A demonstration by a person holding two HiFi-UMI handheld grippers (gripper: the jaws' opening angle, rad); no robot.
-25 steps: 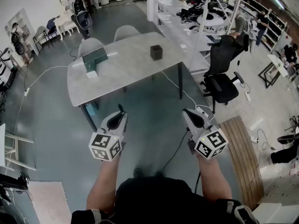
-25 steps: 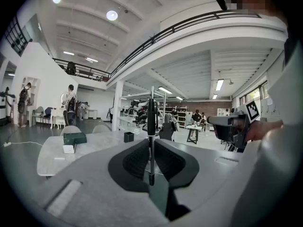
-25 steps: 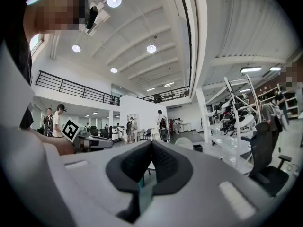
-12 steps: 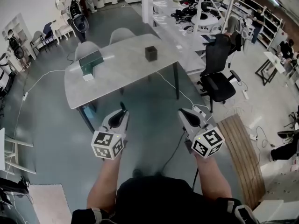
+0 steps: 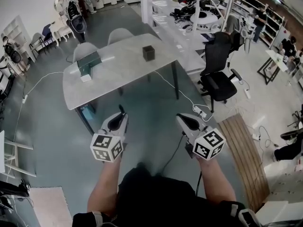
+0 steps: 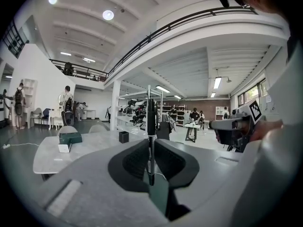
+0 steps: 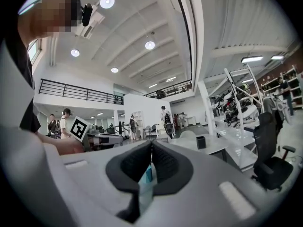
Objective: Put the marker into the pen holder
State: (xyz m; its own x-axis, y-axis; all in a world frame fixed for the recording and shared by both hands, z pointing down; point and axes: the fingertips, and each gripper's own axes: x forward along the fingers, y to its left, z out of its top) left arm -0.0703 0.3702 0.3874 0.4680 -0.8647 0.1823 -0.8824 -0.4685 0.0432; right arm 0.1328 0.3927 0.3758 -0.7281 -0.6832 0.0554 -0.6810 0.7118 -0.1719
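Between the closed jaws of the left tongs [image 6: 150, 151] stands the marker [image 6: 151, 122], a thin dark pen that is gripped near its lower end and points up above the tips. In the head view the left tongs are low over the grey floor [image 5: 151, 108], in front of the person. The right tongs [image 5: 182, 120] are beside them, well apart, with the jaws pressed together and nothing between them. The black pen holder [image 5: 148, 53] stands farther ahead on the pale worktop [image 5: 123, 67], well apart from a green box [image 5: 89, 60] at its left side.
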